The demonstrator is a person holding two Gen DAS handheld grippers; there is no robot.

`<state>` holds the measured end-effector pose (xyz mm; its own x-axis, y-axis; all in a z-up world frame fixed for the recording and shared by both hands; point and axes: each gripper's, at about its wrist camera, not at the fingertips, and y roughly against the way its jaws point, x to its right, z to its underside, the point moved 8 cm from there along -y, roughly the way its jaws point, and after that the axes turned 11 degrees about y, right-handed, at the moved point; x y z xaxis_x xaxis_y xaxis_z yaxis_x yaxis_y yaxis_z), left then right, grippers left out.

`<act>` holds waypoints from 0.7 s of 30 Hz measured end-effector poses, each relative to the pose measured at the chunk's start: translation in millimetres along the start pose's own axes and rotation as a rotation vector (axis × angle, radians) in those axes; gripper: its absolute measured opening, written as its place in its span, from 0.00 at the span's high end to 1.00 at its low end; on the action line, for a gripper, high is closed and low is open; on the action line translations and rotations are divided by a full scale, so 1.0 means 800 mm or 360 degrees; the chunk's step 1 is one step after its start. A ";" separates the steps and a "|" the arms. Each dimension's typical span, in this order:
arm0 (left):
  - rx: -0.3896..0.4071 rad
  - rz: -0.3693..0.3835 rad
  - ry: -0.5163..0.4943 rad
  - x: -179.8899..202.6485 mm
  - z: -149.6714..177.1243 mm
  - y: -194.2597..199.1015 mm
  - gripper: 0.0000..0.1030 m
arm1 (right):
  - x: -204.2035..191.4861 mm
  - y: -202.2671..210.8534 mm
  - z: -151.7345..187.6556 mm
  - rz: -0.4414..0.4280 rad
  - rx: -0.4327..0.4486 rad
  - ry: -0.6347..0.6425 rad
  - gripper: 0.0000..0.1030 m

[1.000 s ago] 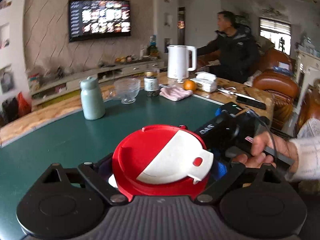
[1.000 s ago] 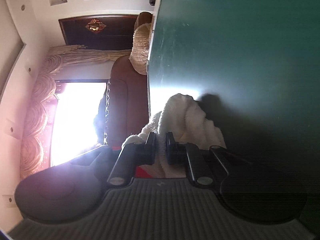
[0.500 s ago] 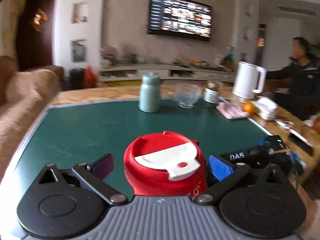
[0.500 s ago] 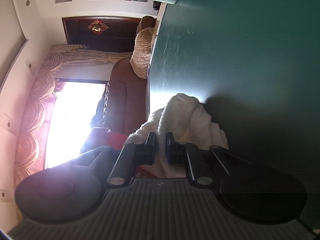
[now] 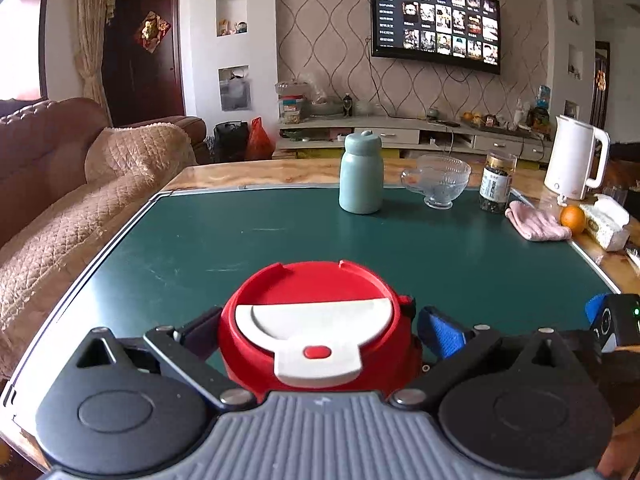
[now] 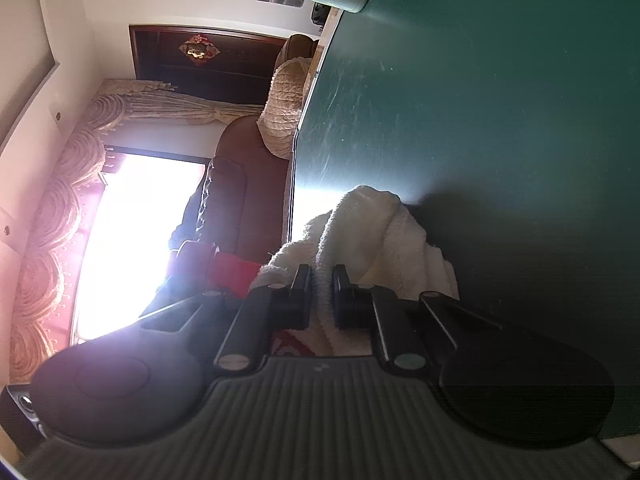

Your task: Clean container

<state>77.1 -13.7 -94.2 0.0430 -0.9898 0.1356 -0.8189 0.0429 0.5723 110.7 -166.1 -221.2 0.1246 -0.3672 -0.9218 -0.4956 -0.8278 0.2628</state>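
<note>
A red container (image 5: 316, 332) with a red and white flip lid stands upright between the fingers of my left gripper (image 5: 320, 330), which is shut on its sides near the front of the green table (image 5: 280, 240). My right gripper (image 6: 322, 292) is shut on a white fluffy cloth (image 6: 372, 236) and is rolled on its side, so the table looks vertical. Part of the red container (image 6: 234, 274) shows to the left of the cloth. The right gripper's body (image 5: 612, 320) shows at the right edge of the left wrist view.
At the table's far side stand a pale green bottle (image 5: 360, 174), a glass bowl (image 5: 438, 180), a jar (image 5: 496, 182), a white kettle (image 5: 574, 158), a pink cloth (image 5: 536, 224), an orange (image 5: 572, 218) and a tissue pack (image 5: 606, 220). A brown sofa (image 5: 60, 200) runs along the left.
The left gripper has swung to the left with the container, which went from tilted to upright. The right gripper has kept its hold on the cloth and shifted only slightly.
</note>
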 end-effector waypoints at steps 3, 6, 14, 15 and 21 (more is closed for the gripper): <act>0.0026 0.0038 -0.0009 -0.002 0.003 0.002 0.02 | 0.000 0.002 0.000 0.0007 0.0003 0.0013 0.88; 0.0044 0.0160 0.0006 -0.015 0.007 0.009 0.03 | -0.002 0.004 0.000 0.0007 -0.0002 0.0029 0.88; 0.0103 0.0490 -0.0030 -0.060 0.022 0.031 0.04 | -0.032 -0.001 -0.003 -0.0261 0.0012 -0.0063 0.88; 0.0113 0.0514 -0.0040 -0.066 0.024 0.031 0.04 | -0.027 -0.006 0.000 -0.0247 -0.0003 -0.0066 0.88; 0.0123 0.0610 -0.0098 -0.080 0.029 0.031 0.05 | -0.008 -0.022 0.005 -0.0070 -0.0068 -0.0032 0.88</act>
<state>41.0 47.5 -107.3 -0.3069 -0.9103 0.2778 -0.8096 0.4032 0.4267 115.3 -147.3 -221.0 0.1280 -0.3219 -0.9381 -0.4527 -0.8605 0.2336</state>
